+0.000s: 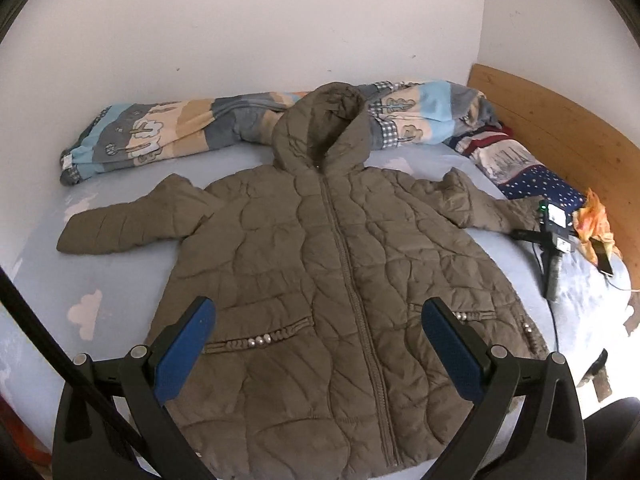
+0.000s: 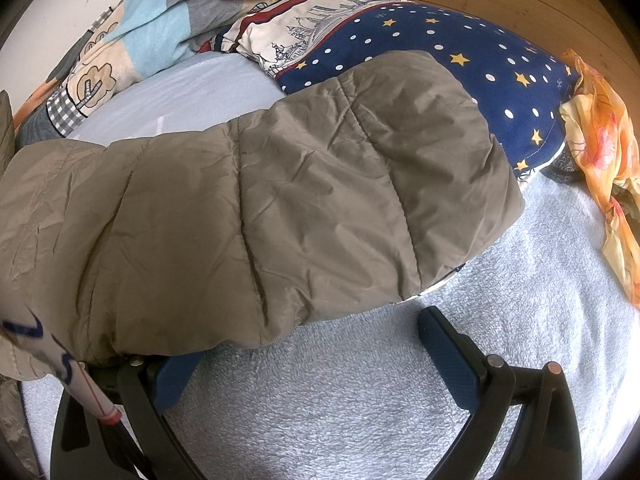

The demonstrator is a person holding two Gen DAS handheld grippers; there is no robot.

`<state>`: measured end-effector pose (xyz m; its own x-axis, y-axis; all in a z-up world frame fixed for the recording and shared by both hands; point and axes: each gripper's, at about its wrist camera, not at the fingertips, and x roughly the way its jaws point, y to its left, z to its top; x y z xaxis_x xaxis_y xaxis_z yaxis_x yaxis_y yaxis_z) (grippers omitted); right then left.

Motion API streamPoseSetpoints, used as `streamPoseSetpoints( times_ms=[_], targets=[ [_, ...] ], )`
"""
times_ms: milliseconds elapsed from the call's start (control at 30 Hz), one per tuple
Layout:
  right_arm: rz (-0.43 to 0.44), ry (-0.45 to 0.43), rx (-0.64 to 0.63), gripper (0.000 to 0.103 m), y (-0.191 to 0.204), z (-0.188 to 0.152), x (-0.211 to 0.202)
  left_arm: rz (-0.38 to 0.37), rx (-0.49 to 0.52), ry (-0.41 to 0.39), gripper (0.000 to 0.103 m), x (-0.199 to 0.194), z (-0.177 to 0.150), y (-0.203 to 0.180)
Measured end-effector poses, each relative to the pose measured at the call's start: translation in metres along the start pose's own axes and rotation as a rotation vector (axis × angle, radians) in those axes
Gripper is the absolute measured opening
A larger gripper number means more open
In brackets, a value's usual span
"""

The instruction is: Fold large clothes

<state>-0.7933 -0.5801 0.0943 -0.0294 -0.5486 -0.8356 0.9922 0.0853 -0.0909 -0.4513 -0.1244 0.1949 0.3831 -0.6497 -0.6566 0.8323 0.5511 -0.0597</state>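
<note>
A quilted brown hooded jacket (image 1: 320, 280) is lying flat, zipped and front up, filling the centre of the left wrist view on a pale blue bed (image 1: 120, 280), its sleeves spreading toward the left and right edges and its hood resting against a rolled patterned blanket (image 1: 160, 136) in the upper part. The left gripper (image 1: 318, 344) is hovering at the bottom of that frame with its fingers spread wide above the jacket's lower half. In the right wrist view the right gripper (image 2: 312, 352) is likewise standing wide at the bottom, its left finger tucking under the jacket's sleeve (image 2: 280, 200), which is crossing the middle of the frame, its cuff lying over a star-printed pillow (image 2: 480, 60) at the upper right.
</note>
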Motion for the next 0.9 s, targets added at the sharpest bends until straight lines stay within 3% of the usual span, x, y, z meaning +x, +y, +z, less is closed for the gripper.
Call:
streamPoseSetpoints(
  times_ms=[133, 367, 533, 833, 900],
  targets=[
    [0.000, 0.000, 0.000, 0.103, 0.000, 0.000, 0.000, 0.033, -0.005, -0.035, 0.103, 0.011, -0.016, 0.006],
    [0.000, 0.000, 0.000, 0.103, 0.000, 0.000, 0.000, 0.183, 0.079, -0.103, 0.103, 0.029, -0.017, 0.002],
    [0.000, 0.000, 0.000, 0.103, 0.000, 0.000, 0.000, 0.247, 0.087, -0.046, 0.103, 0.060, -0.014, 0.003],
    [0.019, 0.005, 0.013, 0.103, -0.003, 0.001, -0.001, 0.245, 0.074, 0.040, 0.103, 0.085, -0.022, 0.009],
    [0.049, 0.082, -0.011, 0.103, -0.007, 0.002, -0.005, 0.254, 0.070, 0.044, 0.103, 0.083, -0.021, 0.008]
  ],
)
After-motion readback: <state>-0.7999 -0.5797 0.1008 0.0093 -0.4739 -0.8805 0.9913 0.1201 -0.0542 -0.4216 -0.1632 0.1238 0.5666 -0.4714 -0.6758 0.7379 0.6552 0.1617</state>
